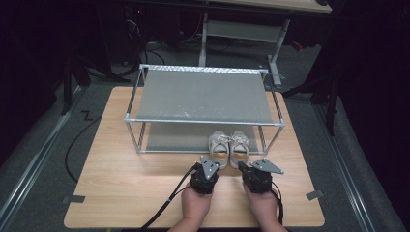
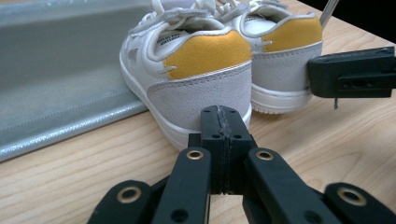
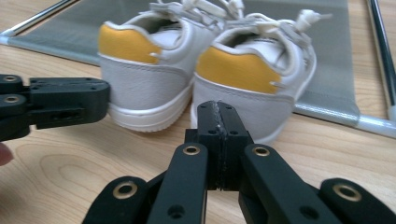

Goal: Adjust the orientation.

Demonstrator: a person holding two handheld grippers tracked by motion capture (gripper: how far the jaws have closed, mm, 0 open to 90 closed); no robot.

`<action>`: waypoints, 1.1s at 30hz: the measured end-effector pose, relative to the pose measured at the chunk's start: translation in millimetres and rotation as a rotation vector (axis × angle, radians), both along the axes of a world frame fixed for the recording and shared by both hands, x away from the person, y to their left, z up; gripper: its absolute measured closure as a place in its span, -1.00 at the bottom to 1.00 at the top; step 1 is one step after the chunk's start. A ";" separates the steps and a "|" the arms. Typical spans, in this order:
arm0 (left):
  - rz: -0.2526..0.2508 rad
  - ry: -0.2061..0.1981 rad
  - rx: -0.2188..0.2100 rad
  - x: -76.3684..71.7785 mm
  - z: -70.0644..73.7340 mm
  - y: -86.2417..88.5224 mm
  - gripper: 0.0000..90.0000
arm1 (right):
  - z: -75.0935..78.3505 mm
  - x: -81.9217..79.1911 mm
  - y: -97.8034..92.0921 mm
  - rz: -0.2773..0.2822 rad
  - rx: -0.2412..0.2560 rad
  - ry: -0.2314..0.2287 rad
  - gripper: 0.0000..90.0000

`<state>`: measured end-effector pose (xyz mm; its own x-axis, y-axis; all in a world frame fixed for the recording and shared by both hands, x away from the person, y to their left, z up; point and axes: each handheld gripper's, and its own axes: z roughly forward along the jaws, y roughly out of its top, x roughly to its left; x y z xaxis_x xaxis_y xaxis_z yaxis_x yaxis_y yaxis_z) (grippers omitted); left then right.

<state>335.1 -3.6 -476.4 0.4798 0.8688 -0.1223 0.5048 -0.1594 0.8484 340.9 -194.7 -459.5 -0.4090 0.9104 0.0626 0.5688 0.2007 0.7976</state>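
High view, left to right: a light wooden worktop (image 1: 121,193) carried a two-tier metal-framed shoe rack (image 1: 203,96) with grey fabric shelves, set toward the far edge. At the rack's near edge, right of centre, stood a pair of small white shoes with yellow heel patches, heels toward the person, their front halves under the upper shelf and on the lower shelf, their heels on the worktop. The left shoe (image 1: 219,148) and the right shoe (image 1: 239,147) stood side by side, touching or nearly so. Just short of the heels, the left tongs (image 1: 203,170) were held in the person's left hand (image 1: 196,205), and the right tongs (image 1: 245,170) in the right hand (image 1: 263,205); a black cable (image 1: 164,205) trailed from the left tongs toward the near edge. Left gripper view: the left tongs (image 2: 224,122) were pressed together with nothing between them, their tip just before the grey heel panel of the left shoe (image 2: 187,70); whether it touched could not be told. The right shoe (image 2: 285,51) and the right tongs (image 2: 317,74) appeared at the right. Right gripper view: the left tongs (image 3: 100,100) entered from the left beside the left shoe (image 3: 140,70); the right tongs (image 3: 218,116) were pressed together, empty, just before the heel of the right shoe (image 3: 252,79).
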 end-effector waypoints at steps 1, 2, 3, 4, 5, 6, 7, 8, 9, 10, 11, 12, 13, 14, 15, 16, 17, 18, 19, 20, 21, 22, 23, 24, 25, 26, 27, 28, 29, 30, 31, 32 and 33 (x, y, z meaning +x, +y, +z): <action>0.000 -0.001 -0.001 0.9 0.5 -0.1 1.00 | 0.3 0.2 1.9 0.003 -0.003 0.000 1.00; 0.000 -0.001 -0.001 0.9 0.5 -0.1 1.00 | 0.3 0.2 1.9 0.003 -0.003 0.000 1.00; 0.003 0.002 0.000 2.4 0.9 -0.8 1.00 | 0.1 0.9 2.8 -0.001 -0.006 0.002 1.00; 0.003 0.006 0.002 4.2 0.9 -1.4 1.00 | -0.5 1.7 2.2 -0.002 -0.005 0.005 1.00; 0.004 0.007 0.000 6.2 0.4 -2.0 1.00 | -0.5 1.7 2.2 -0.002 -0.005 0.005 1.00; -0.001 0.013 -0.004 8.7 -0.2 -2.6 1.00 | -0.8 2.0 1.5 -0.003 0.001 0.006 1.00; -0.004 0.012 0.001 11.5 -0.4 -5.0 1.00 | -0.7 2.7 1.1 -0.002 0.003 0.004 1.00; -0.004 0.012 0.001 11.5 -0.4 -5.0 1.00 | -0.6 3.0 1.3 -0.002 0.002 0.002 1.00; -0.006 0.013 0.001 13.1 -0.5 -5.9 1.00 | -0.4 3.5 1.4 -0.001 0.001 -0.001 1.00; -0.003 0.014 -0.008 14.4 -0.8 -6.7 1.00 | -0.4 3.5 1.4 -0.001 0.001 -0.001 1.00; -0.001 0.016 -0.007 16.4 -0.9 -8.3 1.00 | -0.5 5.1 1.7 0.002 0.000 0.001 1.00; -0.003 0.015 -0.002 17.5 -1.1 -9.0 1.00 | -1.0 5.6 2.4 0.004 -0.006 0.000 1.00; -0.002 0.015 0.000 18.6 -1.1 -9.4 1.00 | -1.5 6.1 2.6 0.008 -0.011 -0.002 1.00; -0.002 0.015 0.000 18.6 -1.1 -9.4 1.00 | -1.7 6.7 2.6 0.012 -0.014 0.000 1.00; 0.002 0.018 0.006 21.9 -1.3 -9.1 1.00 | -1.5 7.3 2.4 0.015 -0.016 -0.002 1.00; 0.002 0.018 0.006 21.9 -1.3 -9.1 1.00 | -1.5 7.3 2.4 0.015 -0.016 -0.002 1.00; 0.007 0.020 0.016 25.0 -1.5 -8.8 1.00 | -0.2 10.8 2.9 0.015 -0.017 -0.002 1.00; 0.007 0.020 0.016 25.0 -1.5 -8.8 1.00 | -0.9 13.6 3.4 0.011 -0.022 0.004 1.00; 0.007 0.020 0.024 27.5 -1.7 -8.5 1.00 | -2.5 16.1 2.9 0.010 -0.015 0.004 1.00; 0.005 0.017 0.029 28.5 -1.8 -8.2 1.00 | -4.0 18.4 2.9 0.007 -0.014 0.003 1.00; 0.008 0.016 0.031 29.5 -2.2 -8.0 1.00 | -5.2 20.3 3.4 0.006 -0.016 -0.002 1.00; 0.007 0.015 0.035 30.5 -2.4 -7.4 1.00 | -5.6 21.8 4.0 0.007 -0.018 -0.008 1.00; 0.007 0.015 0.035 30.5 -2.4 -7.4 1.00 | -5.5 23.2 5.2 0.007 -0.023 -0.007 1.00; 0.014 0.016 0.032 33.2 -2.8 -6.9 1.00 | -5.3 24.5 6.4 0.007 -0.026 -0.006 1.00; 0.014 0.016 0.032 33.2 -2.8 -6.9 1.00 | -5.6 25.8 7.1 0.010 -0.026 -0.005 1.00; 0.016 0.018 0.032 35.1 -3.0 -6.6 1.00 | -5.6 25.8 7.1 0.010 -0.026 -0.005 1.00; 0.020 0.016 0.045 39.0 -3.2 -7.3 1.00 | -6.3 27.9 8.9 0.007 -0.022 -0.004 1.00; 0.020 0.016 0.045 39.0 -3.2 -7.3 1.00 | -6.3 27.9 8.9 0.007 -0.022 -0.004 1.00; 0.019 0.016 0.054 41.8 -3.1 -8.2 1.00 | -6.5 29.6 10.4 0.008 -0.021 -0.002 1.00; 0.034 0.019 0.057 46.4 -3.5 -9.4 1.00 | -6.7 34.3 13.9 0.010 -0.021 0.001 1.00; 0.034 0.019 0.057 46.4 -3.5 -9.4 1.00 | -7.5 37.0 15.3 0.003 -0.012 0.006 1.00; 0.038 0.027 0.057 49.7 -3.6 -8.8 1.00 | -7.5 37.0 15.3 0.003 -0.012 0.006 1.00; 0.042 0.037 0.062 55.8 -3.8 -7.7 1.00 | -8.6 42.4 16.8 -0.005 0.005 0.014 1.00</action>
